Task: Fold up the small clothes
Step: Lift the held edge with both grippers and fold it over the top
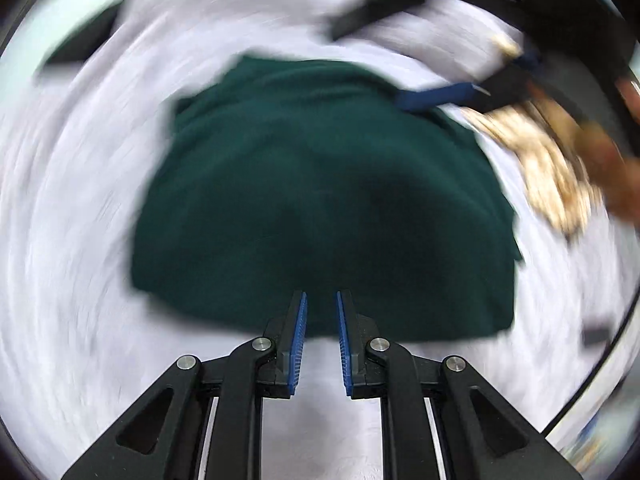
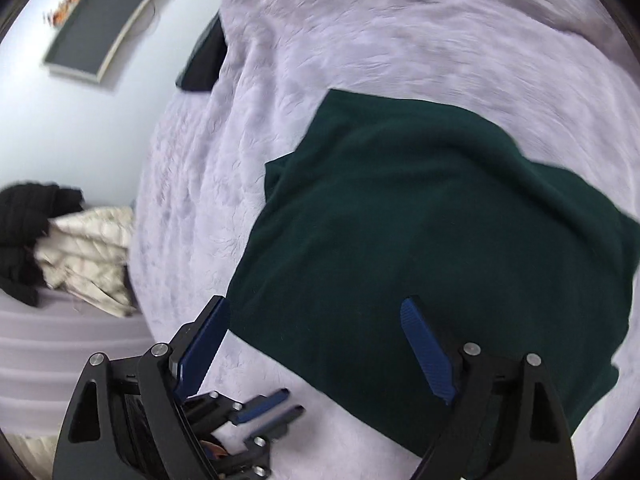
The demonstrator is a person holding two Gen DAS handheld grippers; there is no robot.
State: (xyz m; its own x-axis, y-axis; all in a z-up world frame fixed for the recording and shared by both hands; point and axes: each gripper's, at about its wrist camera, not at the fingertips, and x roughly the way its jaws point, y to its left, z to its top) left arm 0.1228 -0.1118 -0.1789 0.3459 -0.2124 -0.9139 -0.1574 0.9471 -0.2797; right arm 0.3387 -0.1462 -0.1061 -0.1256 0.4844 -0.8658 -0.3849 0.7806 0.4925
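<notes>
Left wrist view: heavy motion blur. Left hand-held gripper (image 1: 321,300) nearly closed, narrow gap between the blue pads, nothing in it. Dark green garment (image 1: 320,200) lies spread on the pale lilac fuzzy blanket (image 1: 80,220), its near edge just past the fingertips. Right hand-held gripper (image 1: 472,94) shows far right over the garment's far-right edge; blurred hand (image 1: 608,160) behind it.

Right wrist view: right hand-held gripper (image 2: 316,312) wide open, holds nothing. Right pad sits over the green garment (image 2: 420,220), left pad over the blanket (image 2: 224,160) just beside the garment's left edge. Left hand-held gripper (image 2: 276,404) visible near bottom, pads close together, over bare blanket. Left side: cream quilted item (image 2: 88,256) with black clothing (image 2: 28,224) beside it. Dark framed panel (image 2: 104,20) on the wall, far left.
</notes>
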